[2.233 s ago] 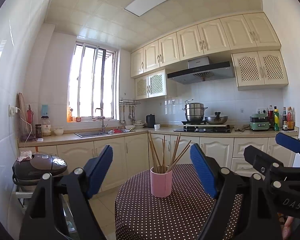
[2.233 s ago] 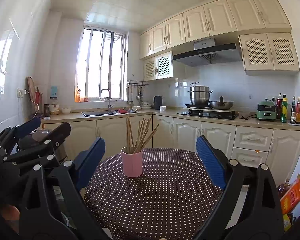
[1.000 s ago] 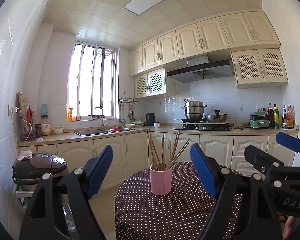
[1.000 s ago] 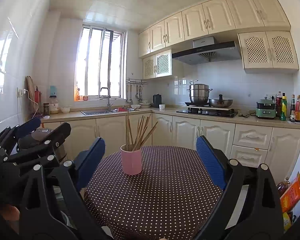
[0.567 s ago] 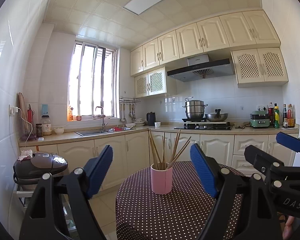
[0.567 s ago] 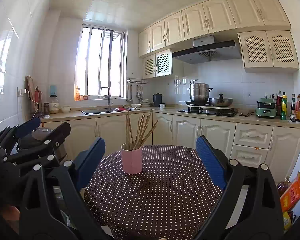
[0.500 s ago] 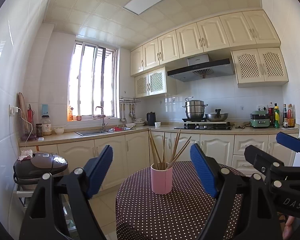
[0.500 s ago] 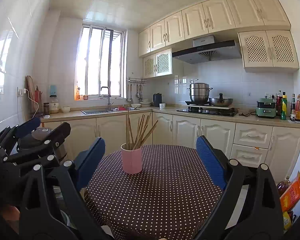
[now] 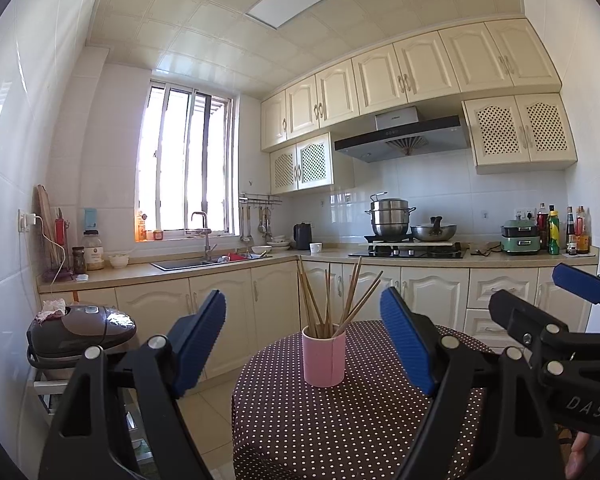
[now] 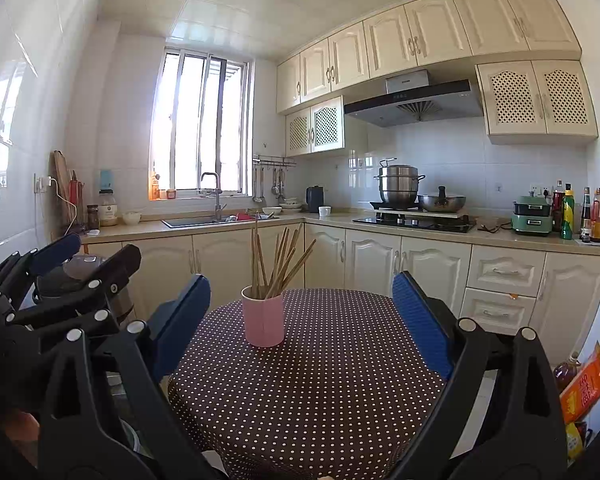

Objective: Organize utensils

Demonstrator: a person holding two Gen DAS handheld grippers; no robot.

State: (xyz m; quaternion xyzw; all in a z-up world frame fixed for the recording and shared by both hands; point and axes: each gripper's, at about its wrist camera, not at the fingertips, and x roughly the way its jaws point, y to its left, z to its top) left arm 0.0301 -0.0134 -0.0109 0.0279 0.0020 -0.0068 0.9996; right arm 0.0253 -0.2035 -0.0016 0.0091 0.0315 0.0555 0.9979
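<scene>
A pink cup (image 9: 324, 355) (image 10: 263, 317) stands upright on a round table with a brown dotted cloth (image 9: 340, 424) (image 10: 324, 376). Several wooden chopsticks (image 9: 332, 300) (image 10: 278, 258) stick up out of it, fanned apart. My left gripper (image 9: 304, 344) is open, held back from the table, with the cup seen between its blue pads and nothing gripped. My right gripper (image 10: 300, 324) is open too and empty, and frames the cup from the right side. Each gripper shows at the edge of the other's view.
A rice cooker (image 9: 80, 330) sits on a low rack left of the table. Cream cabinets and a counter (image 10: 420, 232) with sink (image 10: 204, 221), hob and pots (image 10: 400, 188) run along the back. Bottles (image 10: 568, 212) stand at the right; packets (image 10: 584, 384) lie on the floor at the right.
Both views have tilted slightly, so the cup and table sit a little higher and to the right in the left wrist view. Both grippers stay open; the cup has not moved.
</scene>
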